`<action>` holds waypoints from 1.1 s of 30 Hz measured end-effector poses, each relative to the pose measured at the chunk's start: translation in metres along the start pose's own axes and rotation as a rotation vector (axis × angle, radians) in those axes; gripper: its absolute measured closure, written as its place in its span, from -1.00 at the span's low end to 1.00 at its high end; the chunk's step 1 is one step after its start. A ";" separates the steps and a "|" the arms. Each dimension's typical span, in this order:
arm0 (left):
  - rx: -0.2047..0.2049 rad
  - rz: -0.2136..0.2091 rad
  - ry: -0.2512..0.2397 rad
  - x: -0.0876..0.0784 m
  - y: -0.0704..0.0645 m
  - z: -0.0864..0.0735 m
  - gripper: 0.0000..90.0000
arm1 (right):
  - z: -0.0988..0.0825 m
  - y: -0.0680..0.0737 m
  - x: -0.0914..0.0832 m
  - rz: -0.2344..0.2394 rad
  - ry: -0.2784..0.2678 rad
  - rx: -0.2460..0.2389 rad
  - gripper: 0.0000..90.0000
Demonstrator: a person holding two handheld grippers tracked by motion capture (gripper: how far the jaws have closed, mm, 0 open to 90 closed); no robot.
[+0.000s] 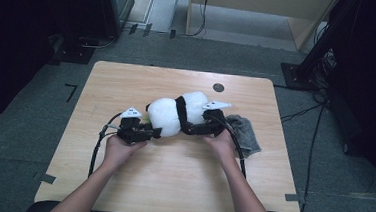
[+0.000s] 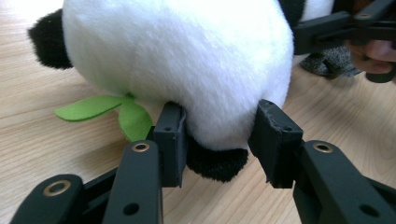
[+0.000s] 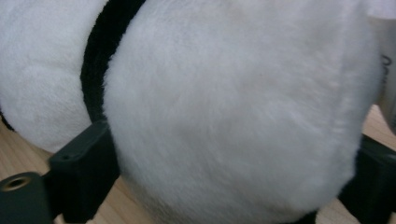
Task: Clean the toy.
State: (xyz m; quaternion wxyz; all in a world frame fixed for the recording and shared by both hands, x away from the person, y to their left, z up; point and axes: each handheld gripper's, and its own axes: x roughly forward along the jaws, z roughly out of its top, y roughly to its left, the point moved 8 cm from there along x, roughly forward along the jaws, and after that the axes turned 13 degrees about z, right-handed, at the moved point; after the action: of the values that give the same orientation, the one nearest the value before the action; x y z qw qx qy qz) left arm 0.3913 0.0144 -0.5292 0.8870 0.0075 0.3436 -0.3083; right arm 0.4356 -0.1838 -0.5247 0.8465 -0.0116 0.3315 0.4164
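A white and black plush panda toy (image 1: 175,114) lies on its side near the middle of the light wooden tabletop (image 1: 170,185). I hold a black two-jaw gripper in each hand, one at each end of the toy.

My left gripper (image 1: 150,132) sits at the toy's left end. In the left gripper view its jaws are partly open around the toy's white lower bulge and a black plush limb (image 2: 217,163), with both pads (image 2: 170,140) touching the fur. Two green felt leaves (image 2: 109,112) lie on the wood just beside the left jaw.

My right gripper (image 1: 194,127) grips the toy's other end. In the right gripper view its jaws stand wide, and the white belly (image 3: 233,126) bulges between them, pressed at both sides.

A grey cloth (image 1: 244,132) lies crumpled just beyond my right hand (image 1: 221,141).
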 end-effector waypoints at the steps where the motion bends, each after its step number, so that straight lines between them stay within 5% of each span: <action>1: 0.007 0.001 -0.002 0.000 -0.001 0.000 0.24 | 0.000 -0.001 -0.001 0.007 -0.012 0.006 -0.53; 4: 0.035 0.011 -0.009 -0.001 -0.002 0.002 0.15 | 0.001 -0.002 -0.004 0.037 -0.029 0.015 -0.18; 9: 0.052 0.015 -0.018 -0.006 0.001 0.006 -0.08 | 0.006 -0.002 -0.012 0.040 -0.039 0.013 -0.02; 14: 0.015 -0.037 -0.056 -0.023 0.009 0.018 -0.20 | 0.016 -0.004 -0.030 0.071 -0.066 0.010 -0.01; 24: 0.112 -0.100 -0.062 -0.049 0.018 0.031 -0.32 | 0.026 0.008 -0.065 0.171 -0.102 -0.052 -0.04; 33: 0.197 -0.246 -0.065 -0.062 0.003 0.045 -0.31 | 0.020 0.024 -0.083 0.266 -0.078 -0.111 -0.06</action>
State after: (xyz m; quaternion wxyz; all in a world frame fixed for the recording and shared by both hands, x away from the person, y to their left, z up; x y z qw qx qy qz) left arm 0.3847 0.0408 -0.4576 0.8483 0.0422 0.2811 -0.4468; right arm 0.3938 -0.2196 -0.4555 0.7943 0.0017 0.2733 0.5426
